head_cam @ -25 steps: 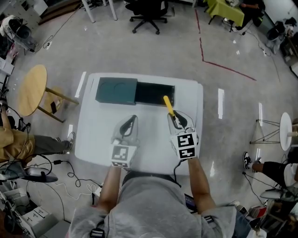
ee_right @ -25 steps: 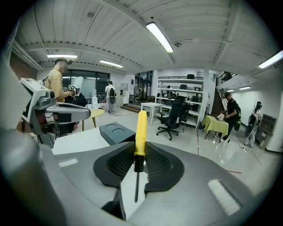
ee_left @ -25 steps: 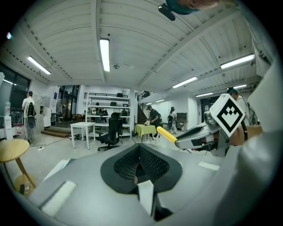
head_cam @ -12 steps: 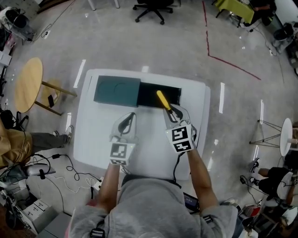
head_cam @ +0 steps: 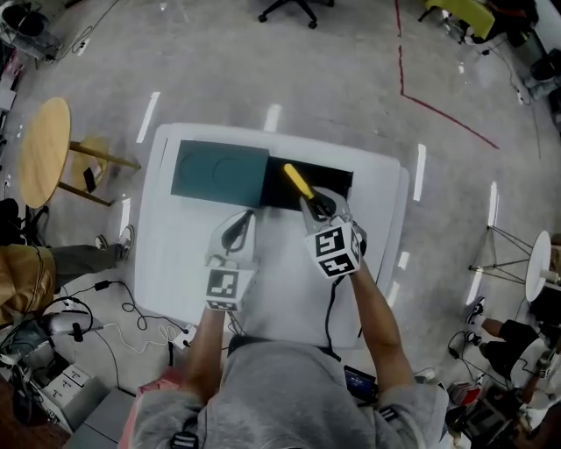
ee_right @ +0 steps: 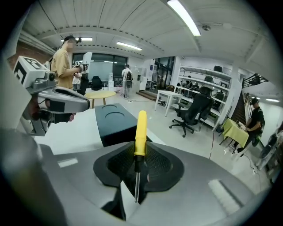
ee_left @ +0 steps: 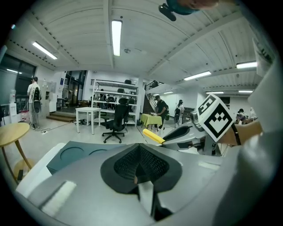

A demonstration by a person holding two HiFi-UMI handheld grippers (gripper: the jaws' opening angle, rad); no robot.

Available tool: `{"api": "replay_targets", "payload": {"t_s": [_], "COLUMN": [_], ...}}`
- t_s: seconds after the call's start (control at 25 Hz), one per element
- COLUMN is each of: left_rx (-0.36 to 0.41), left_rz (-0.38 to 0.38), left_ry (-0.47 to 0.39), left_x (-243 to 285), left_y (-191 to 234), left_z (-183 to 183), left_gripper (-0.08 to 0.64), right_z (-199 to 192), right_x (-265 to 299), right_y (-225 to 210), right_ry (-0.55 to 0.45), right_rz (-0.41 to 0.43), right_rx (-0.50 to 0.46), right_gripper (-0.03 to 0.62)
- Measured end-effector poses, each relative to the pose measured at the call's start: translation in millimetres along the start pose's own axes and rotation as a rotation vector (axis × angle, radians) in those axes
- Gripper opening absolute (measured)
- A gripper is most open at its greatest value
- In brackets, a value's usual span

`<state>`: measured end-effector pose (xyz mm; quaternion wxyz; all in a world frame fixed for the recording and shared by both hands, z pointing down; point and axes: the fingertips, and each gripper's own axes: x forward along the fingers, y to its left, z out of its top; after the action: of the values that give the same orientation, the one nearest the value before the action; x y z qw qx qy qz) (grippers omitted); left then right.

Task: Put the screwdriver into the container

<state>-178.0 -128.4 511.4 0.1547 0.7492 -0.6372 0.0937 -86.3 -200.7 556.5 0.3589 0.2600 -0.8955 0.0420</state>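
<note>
A screwdriver with a yellow handle (head_cam: pixel 297 181) is clamped in my right gripper (head_cam: pixel 316 207), which is shut on its black collar and metal shaft (ee_right: pixel 135 183). The handle (ee_right: pixel 140 131) points forward over the open black container (head_cam: pixel 326 182) at the table's far side. A dark teal lid (head_cam: pixel 219 170) lies beside the container on its left. My left gripper (head_cam: pixel 246 219) rests lower on the white table (head_cam: pixel 175 254), shut with nothing in it. From the left gripper view the pads (ee_left: pixel 140 167) meet, and the yellow handle (ee_left: pixel 153 137) shows to the right.
A round wooden stool (head_cam: pixel 43 163) stands left of the table. Cables and equipment (head_cam: pixel 53 333) lie on the floor at lower left. An office chair (head_cam: pixel 296 9) is beyond the table, and red tape (head_cam: pixel 438 110) marks the floor. People stand in the background (ee_right: pixel 65 55).
My right gripper has carried the screwdriver forward and left, so the yellow handle now reaches over the open container. The left gripper has kept its place on the table.
</note>
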Motion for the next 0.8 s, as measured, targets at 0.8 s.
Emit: {"api": "replay_targets", "payload": {"t_s": [0.8], "left_rx": [-0.082], "left_rz": [0.01], "left_ry": [0.073], "left_x": [34], "left_y": [32], "left_z": [-44], "left_gripper": [0.011], "right_z": [-38], "right_x": [95], "right_y": [5], "right_ry": [0.196], "right_rz": [0.137], "right_rx": [-0.089], "right_gripper": [0.081]}}
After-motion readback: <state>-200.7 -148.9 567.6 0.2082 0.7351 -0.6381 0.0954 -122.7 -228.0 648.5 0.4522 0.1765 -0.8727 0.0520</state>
